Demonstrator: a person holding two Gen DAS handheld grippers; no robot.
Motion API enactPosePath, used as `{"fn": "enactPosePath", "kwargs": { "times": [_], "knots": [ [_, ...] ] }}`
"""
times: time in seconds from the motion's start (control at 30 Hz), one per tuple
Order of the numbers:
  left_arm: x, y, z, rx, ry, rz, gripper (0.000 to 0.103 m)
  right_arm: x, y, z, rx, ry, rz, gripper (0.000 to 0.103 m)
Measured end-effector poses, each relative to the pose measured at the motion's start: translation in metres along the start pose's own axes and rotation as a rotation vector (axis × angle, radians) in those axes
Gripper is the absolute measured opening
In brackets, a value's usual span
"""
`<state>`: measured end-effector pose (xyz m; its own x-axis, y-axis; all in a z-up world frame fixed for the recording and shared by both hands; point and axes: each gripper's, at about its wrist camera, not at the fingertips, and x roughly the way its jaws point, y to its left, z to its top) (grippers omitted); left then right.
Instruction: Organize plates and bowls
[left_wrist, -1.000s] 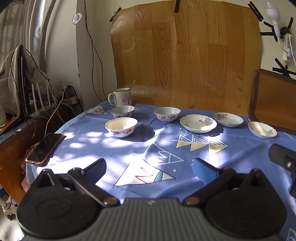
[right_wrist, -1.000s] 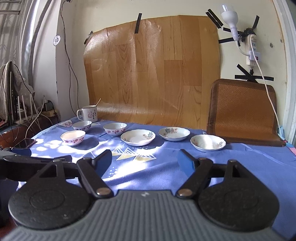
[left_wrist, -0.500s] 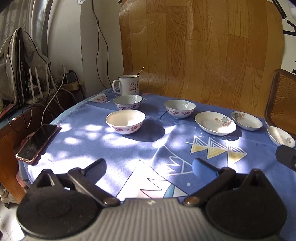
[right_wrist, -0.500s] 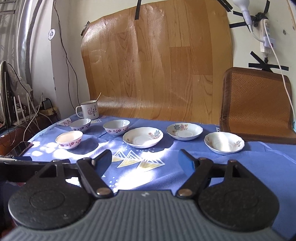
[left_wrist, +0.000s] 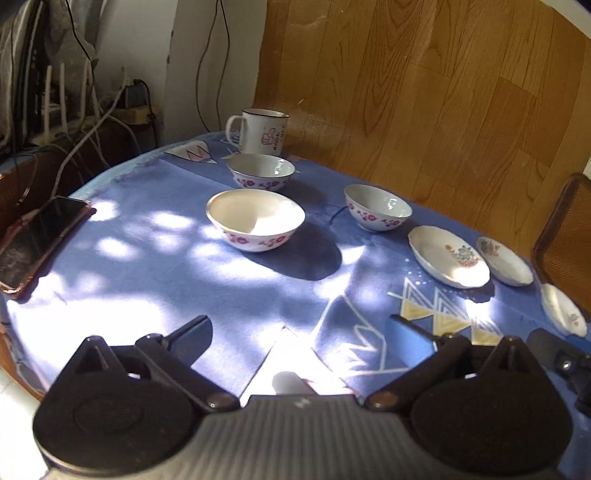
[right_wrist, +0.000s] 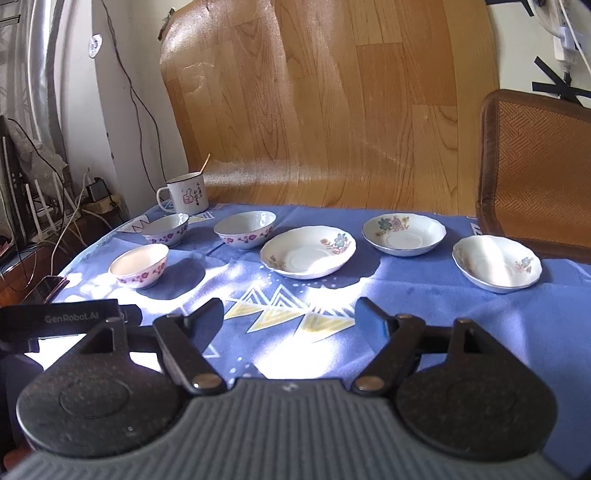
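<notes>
rightmost plate (left_wrist: 563, 314) edge-clipped, phone (left_wrist: 35, 243) cropped

Three bowls are sitting ahead-left of the right gripper (right_wrist: 290, 317): the nearest bowl (right_wrist: 139, 265) farthest left, another bowl (right_wrist: 166, 229) behind it, a third bowl (right_wrist: 245, 229) further right. Three plates are lying ahead: one plate (right_wrist: 308, 251) straight ahead, a second plate (right_wrist: 403, 232) behind-right, a third plate (right_wrist: 496, 263) far right. A mug (right_wrist: 186, 194) is standing behind the bowls.

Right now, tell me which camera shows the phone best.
The left wrist view: the phone lies in full on the cloth's left edge, dark screen up. The right wrist view catches only one corner of it, beyond the left gripper.
</notes>
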<state>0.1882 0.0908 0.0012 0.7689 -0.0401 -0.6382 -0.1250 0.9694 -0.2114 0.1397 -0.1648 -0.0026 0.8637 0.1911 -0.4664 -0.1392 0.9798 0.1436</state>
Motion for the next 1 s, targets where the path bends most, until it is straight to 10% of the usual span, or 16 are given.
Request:
{"fn": "enactPosePath", "kwargs": {
  "times": [0.2, 0.63, 0.73, 0.8, 1.0],
  "knots": [
    [0.043, -0.028, 0.045, 0.021, 0.035, -0.068, 0.078, 0.060, -0.048, 0.040, 0.172, 0.107, -0.047, 0.024],
    [0.137, -0.096, 0.067, 0.091, 0.178, -0.083, 0.052, 0.154, -0.085, 0.064, 0.278, 0.304, 0.014, 0.024],
    [0.143, -0.097, 0.068, 0.067, 0.197, -0.136, 0.029, 0.168, -0.086, 0.064, 0.300, 0.336, 0.051, 0.017],
    [0.140, -0.100, 0.067, 0.064, 0.200, -0.161, 0.012, 0.166, -0.081, 0.065, 0.299, 0.339, 0.068, 0.011],
    [0.099, -0.106, 0.047, 0.061, 0.193, -0.167, 0.012, 0.115, -0.083, 0.056, 0.273, 0.298, 0.081, 0.010]
  ]
}}
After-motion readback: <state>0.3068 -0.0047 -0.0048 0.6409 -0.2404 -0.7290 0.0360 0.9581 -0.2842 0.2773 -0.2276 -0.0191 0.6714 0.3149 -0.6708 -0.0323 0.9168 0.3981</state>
